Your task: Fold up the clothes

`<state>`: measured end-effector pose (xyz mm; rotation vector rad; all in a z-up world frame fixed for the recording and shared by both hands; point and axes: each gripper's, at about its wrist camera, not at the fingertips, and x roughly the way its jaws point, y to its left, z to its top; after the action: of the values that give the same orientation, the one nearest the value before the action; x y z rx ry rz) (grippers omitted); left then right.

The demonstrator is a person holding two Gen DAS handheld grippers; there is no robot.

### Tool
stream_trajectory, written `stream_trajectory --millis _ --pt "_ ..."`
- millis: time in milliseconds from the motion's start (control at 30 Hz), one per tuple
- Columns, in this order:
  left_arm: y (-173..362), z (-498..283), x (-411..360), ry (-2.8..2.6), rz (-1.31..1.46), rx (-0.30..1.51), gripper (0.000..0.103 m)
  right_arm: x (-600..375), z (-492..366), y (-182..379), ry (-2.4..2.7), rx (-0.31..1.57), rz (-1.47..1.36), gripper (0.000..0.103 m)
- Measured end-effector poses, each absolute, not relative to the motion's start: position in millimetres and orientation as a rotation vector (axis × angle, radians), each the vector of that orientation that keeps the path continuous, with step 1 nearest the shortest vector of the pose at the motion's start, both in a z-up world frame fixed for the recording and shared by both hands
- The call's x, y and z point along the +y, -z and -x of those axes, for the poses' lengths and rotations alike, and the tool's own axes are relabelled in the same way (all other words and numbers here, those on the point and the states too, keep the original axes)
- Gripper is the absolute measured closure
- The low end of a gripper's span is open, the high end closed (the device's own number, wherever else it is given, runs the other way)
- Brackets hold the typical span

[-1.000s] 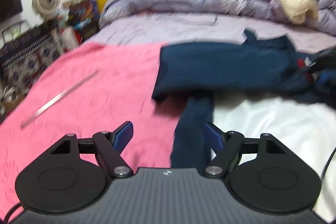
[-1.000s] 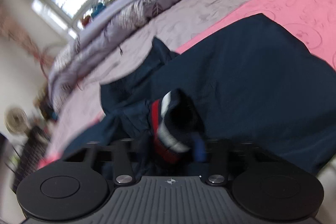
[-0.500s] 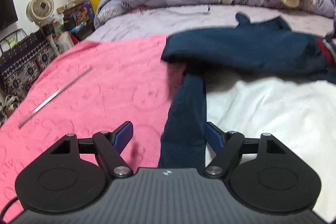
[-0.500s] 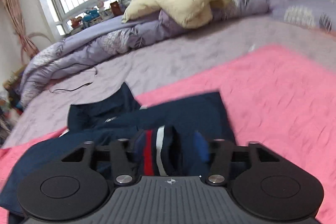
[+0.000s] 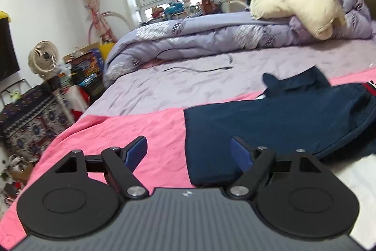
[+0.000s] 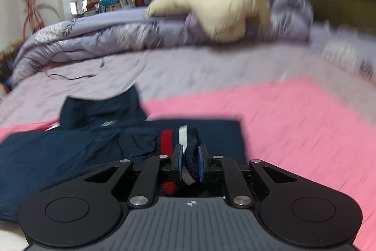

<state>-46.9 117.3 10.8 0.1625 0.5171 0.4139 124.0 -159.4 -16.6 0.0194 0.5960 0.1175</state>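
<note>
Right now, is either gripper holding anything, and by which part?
The right gripper is closing on the navy jacket's striped cuff. The left gripper holds nothing, jaws opening.

Count of items in view: one navy garment [image 5: 270, 124], one pink blanket [image 5: 131, 133], one lavender duvet [image 5: 199, 39], one cream jacket [image 5: 293, 1], one fan [image 5: 43, 60], one black cable [image 5: 199, 68], two grippers.

Bed [image 5: 164, 86]: pink blanket [image 5: 141, 128] w/ navy jacket [image 5: 270, 124]; lilac duvet [image 5: 199, 37] behind.
</note>
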Motion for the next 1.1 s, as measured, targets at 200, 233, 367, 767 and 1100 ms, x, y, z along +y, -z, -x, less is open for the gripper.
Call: stream_trajectory --millis 200,233,367,767,1100 --pt "19.6 7.1 105.5 -0.425 -0.249 0.607 0.023 -178.3 -128.7 20.3 -0.036 0.568 0.089 0.093" --pt "26.9 2.0 105.8 -0.436 -0.265 0.638 0.023 -181.3 -129.4 25.1 -0.028 0.582 0.109 0.093" --pt "51.3 -3.9 106.3 -0.442 -0.293 0.720 0.023 -196.3 -127.1 38.3 0.000 0.660 0.048 0.092" --pt "62.7 -4.2 108.9 -0.405 -0.314 0.704 0.016 -72.2 -112.4 42.9 -0.481 0.633 0.150 0.074" --pt "57.7 8.0 153.3 -0.382 -0.102 0.726 0.001 -134.7 -157.5 85.8 -0.289 0.701 0.158 0.103"
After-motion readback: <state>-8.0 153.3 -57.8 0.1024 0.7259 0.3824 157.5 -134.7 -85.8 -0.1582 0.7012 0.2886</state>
